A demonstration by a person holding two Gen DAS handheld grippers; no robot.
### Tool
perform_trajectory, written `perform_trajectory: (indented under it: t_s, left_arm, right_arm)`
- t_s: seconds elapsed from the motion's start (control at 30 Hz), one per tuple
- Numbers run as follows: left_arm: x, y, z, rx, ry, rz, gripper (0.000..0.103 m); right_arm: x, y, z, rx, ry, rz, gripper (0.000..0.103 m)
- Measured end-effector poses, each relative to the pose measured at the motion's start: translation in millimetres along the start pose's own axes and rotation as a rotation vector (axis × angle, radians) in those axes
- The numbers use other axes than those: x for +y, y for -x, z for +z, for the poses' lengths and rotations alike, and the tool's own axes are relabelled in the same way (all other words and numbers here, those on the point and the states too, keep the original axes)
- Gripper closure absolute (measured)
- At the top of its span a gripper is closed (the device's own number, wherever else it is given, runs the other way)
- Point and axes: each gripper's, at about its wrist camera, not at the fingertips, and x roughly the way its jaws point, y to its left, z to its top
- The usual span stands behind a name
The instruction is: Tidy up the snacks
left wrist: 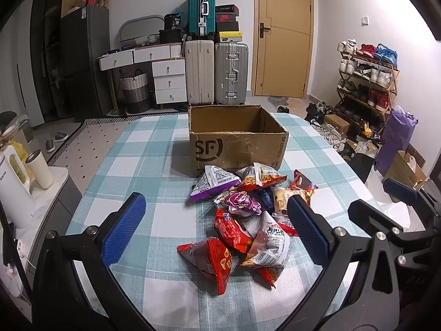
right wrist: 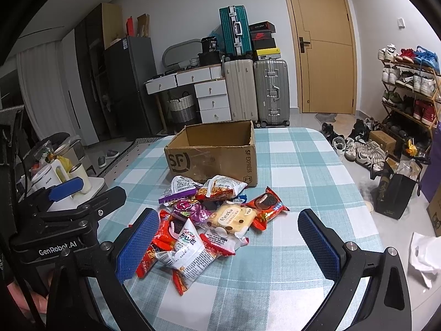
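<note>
Judging progress: none yet. Snack packets [left wrist: 242, 220] lie heaped mid-frame on the tabletop [left wrist: 132, 165], just before the empty cardboard box [left wrist: 237, 138]. Left tool [left wrist: 217, 223] and right tool [right wrist: 228, 240] both gape wide, holding nothing.

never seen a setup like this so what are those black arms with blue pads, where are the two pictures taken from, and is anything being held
Those are two hand-held grippers, each with a fisheye camera looking along its blue-padded fingers. One picture comes from the left gripper, the other from the right gripper. Both are open and hold nothing. On the checked tablecloth lies a pile of snack packets, and behind it stands an open SF Express cardboard box, with no snacks visible inside.
</note>
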Motion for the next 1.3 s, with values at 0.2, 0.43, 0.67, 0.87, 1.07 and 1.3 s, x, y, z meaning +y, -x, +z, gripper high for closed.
perform_trajectory:
  t_s: [0.2,0.43,0.67,0.87,1.07,1.3]
  left_arm:
    - [-1,0,-1,0.001,0.000,0.000,0.001]
    - [1,-2,-2,0.006,0.004,-0.006,0.001]
    - [0,-3,-3,0.005,0.001,-0.006,0.001]
    - [-2,-3,-4,0.009,0.000,-0.004,0.001]
    - [-2,-4,-3,0.010,0.000,-0.004,0.001]
    - [1,-6,-1,0.022,0.011,0.000,0.001]
  right_arm:
    - [-1,0,-1,-0.001,0.002,0.000,0.000]
    - [3,-3,-2,0.000,-0.025,0.019,0.000]
    - [8,-2,0,-0.007,-0.017,0.020,0.000]
    - [9,-1,0,-0.019,-0.009,0.011,0.000]
    - [9,-1,0,-0.016,-0.009,0.012,0.000]
    - [9,-1,0,-0.014,-0.008,0.009,0.000]
